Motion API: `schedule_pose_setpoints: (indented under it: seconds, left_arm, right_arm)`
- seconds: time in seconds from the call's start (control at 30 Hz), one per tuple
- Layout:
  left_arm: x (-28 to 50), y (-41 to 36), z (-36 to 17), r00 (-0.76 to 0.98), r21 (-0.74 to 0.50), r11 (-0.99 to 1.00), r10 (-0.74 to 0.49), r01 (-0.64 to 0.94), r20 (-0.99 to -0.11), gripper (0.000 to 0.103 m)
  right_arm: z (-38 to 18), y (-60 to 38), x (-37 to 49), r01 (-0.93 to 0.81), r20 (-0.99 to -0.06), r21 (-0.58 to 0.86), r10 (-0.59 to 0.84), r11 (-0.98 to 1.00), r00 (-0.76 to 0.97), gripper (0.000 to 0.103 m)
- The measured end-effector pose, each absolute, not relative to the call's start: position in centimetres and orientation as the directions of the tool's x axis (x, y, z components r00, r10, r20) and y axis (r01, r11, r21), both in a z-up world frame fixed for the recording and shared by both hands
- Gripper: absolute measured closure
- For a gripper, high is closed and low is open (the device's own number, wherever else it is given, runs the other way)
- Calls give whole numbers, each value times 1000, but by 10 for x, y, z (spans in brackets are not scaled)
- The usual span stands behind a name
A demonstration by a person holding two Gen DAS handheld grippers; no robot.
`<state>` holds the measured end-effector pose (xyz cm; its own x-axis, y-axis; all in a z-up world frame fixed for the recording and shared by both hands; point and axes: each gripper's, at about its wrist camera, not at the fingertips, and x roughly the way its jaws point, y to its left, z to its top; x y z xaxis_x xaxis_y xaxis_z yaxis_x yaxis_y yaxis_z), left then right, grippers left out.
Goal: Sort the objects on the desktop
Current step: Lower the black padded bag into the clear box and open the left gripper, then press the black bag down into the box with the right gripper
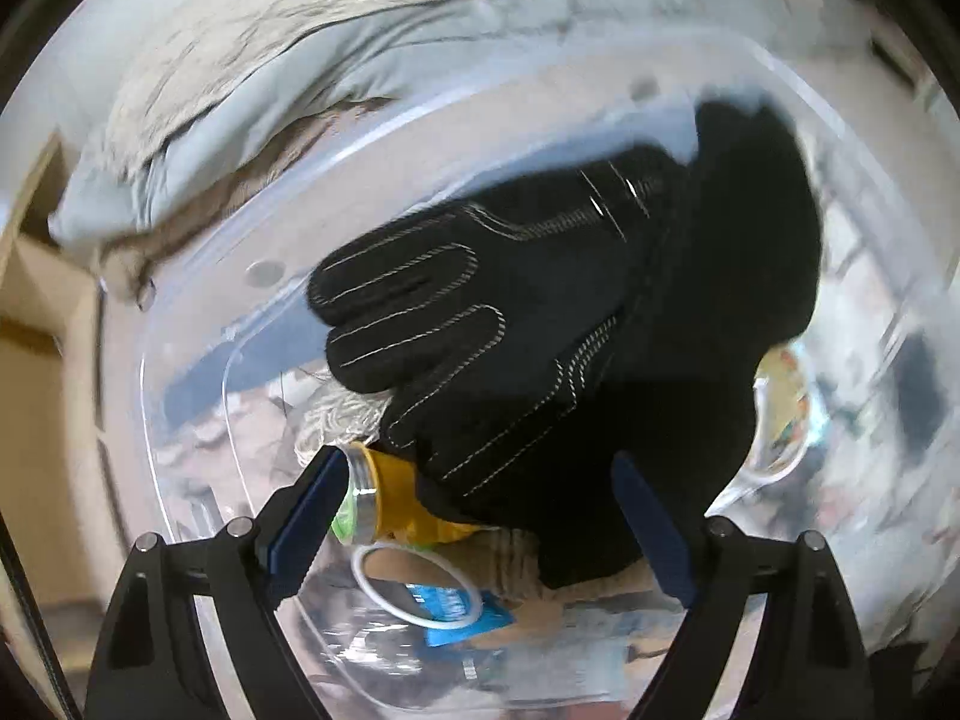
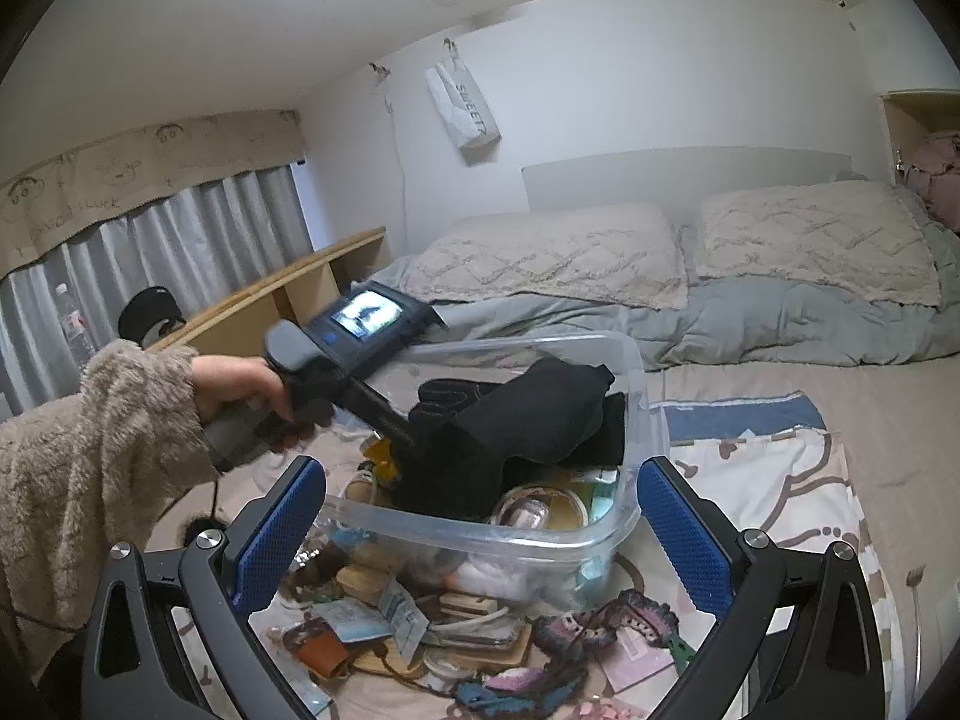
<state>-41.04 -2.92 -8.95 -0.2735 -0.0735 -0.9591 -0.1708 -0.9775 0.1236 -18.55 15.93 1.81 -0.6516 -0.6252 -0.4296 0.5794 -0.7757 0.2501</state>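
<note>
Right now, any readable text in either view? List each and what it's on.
"SWEET": white bag hanging on the wall.
Valance above the curtain: handwritten words and doodles, too faint to read reliably.
Blue packet in the bin: white print, blurred.
Packets in front of the bin: too small to read.

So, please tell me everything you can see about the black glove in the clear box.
The black glove looks like knitted or fleece fabric, with pale stitched lines running along the fingers and across the back. It lies on top of the other things in the clear plastic box, fingers together, pointing left in the left wrist view. A second black fabric piece overlaps it. Under it lie a yellow can and a white ring. The left tongs stand open just above it; no pad presses on it.
</note>
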Motion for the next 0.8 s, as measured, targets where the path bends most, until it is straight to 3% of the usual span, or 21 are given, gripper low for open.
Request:
schedule_pose_setpoints:
  seconds: [0.13, 0.33, 0.4, 0.5, 0.6, 0.8]
  left_arm:
    - [-399, -55, -72, -343, -55, -996, 78, -77, -936, 13]
    - [-379, -68, -64, -467, -153, -987, 160, -53, -869, 16]
    - [-369, -73, -69, -487, -209, -977, 205, -46, -849, 22]
    - [-356, -78, -76, -492, -254, -966, 242, -43, -836, 38]
    - [-350, -84, -83, -486, -276, -959, 272, -66, -831, 40]
    - [-350, -85, -93, -350, -343, -930, 367, -130, -862, 40]
  right_arm:
    - [10, 158, -199, 537, -475, 294, -608, -791, -636, 0]
    - [3, 152, -232, 488, -493, 481, -685, -728, -536, 1]
    - [1, 144, -247, 462, -510, 517, -693, -720, -510, 30]
    - [-9, 126, -269, 426, -554, 552, -697, -717, -455, 52]
    - [-18, 100, -288, 427, -615, 533, -681, -731, -397, 67]
    - [-43, 63, -321, 394, -771, 476, -589, -786, -242, 70]
